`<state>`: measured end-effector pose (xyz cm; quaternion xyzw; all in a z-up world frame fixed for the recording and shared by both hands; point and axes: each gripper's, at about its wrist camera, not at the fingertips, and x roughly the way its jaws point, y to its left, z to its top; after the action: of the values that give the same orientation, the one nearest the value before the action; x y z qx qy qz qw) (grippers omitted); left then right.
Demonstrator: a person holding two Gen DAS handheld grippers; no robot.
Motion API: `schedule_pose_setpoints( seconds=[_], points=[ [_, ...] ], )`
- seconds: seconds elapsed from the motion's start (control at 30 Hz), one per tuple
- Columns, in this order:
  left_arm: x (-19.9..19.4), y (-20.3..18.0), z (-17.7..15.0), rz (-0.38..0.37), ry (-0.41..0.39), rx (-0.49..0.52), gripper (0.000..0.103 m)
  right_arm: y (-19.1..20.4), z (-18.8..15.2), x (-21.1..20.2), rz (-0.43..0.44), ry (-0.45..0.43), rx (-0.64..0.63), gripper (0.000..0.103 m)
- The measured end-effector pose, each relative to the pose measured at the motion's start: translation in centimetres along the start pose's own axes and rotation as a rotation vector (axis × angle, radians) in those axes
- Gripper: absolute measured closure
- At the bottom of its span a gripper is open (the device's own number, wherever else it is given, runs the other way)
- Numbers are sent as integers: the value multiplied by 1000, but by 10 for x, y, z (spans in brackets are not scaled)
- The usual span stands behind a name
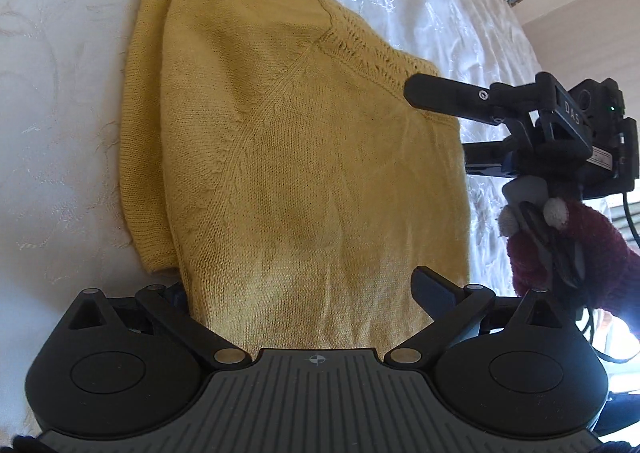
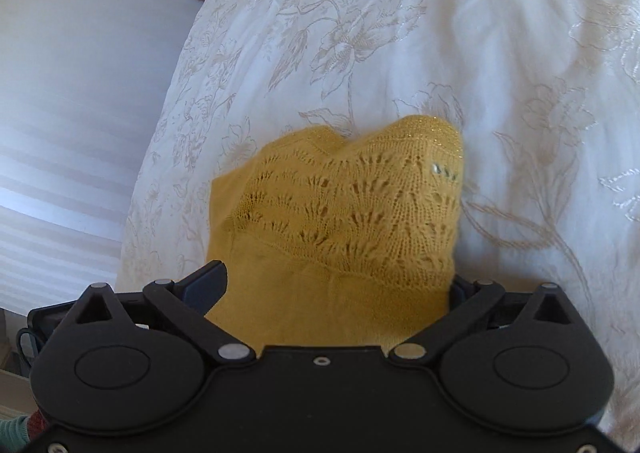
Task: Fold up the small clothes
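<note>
Folded yellow sweater (image 1: 288, 157): long axis 6-to-12 o'clock, lace yoke at 2. Left gripper (image 1: 304, 289) and right gripper (image 2: 336, 285): jaws wide, gripping nothing.

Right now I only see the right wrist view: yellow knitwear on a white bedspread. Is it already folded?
Observer: Partly. The left wrist view shows the yellow sweater doubled over, an under layer peeking out along one side.
Operator: What holds this tool?
Observer: A hand in a dark red fuzzy sleeve grips the right gripper.
Operator: And the other tool?
Observer: The left gripper has open jaws astride the sweater's near edge.
</note>
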<state>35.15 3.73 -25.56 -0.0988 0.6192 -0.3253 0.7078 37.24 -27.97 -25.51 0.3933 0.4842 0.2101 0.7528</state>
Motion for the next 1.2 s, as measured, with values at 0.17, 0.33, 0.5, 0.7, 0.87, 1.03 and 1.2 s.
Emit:
schedule_pose_setpoints(
  seconds=[0.17, 0.33, 0.5, 0.7, 0.87, 1.03, 1.2],
  points=[
    [4, -3, 2, -17, -19, -6, 0, 8, 4, 15, 26, -1, -15, 0],
    [1, -4, -2, -23, -30, 5, 0, 24, -1, 14, -41, 35, -115, 0],
    [-4, 6, -9, -73, -34, -54, 1, 26, -6, 10, -65, 73, -109, 0],
    [0, 8, 1, -75, -7, -115, 13, 18, -6, 1, -129, 53, -44, 51],
    [1, 10, 0, -114, 2, -147, 82, 34, -11, -13, -167, 23, -69, 64],
    [-6, -10, -15, -143, -10, -133, 82, 51, -25, -44, -140, -31, -60, 66],
    [4, -58, -48, -178, 29, -98, 82, 52, -52, -84, -159, -6, -71, 67]
  ],
)
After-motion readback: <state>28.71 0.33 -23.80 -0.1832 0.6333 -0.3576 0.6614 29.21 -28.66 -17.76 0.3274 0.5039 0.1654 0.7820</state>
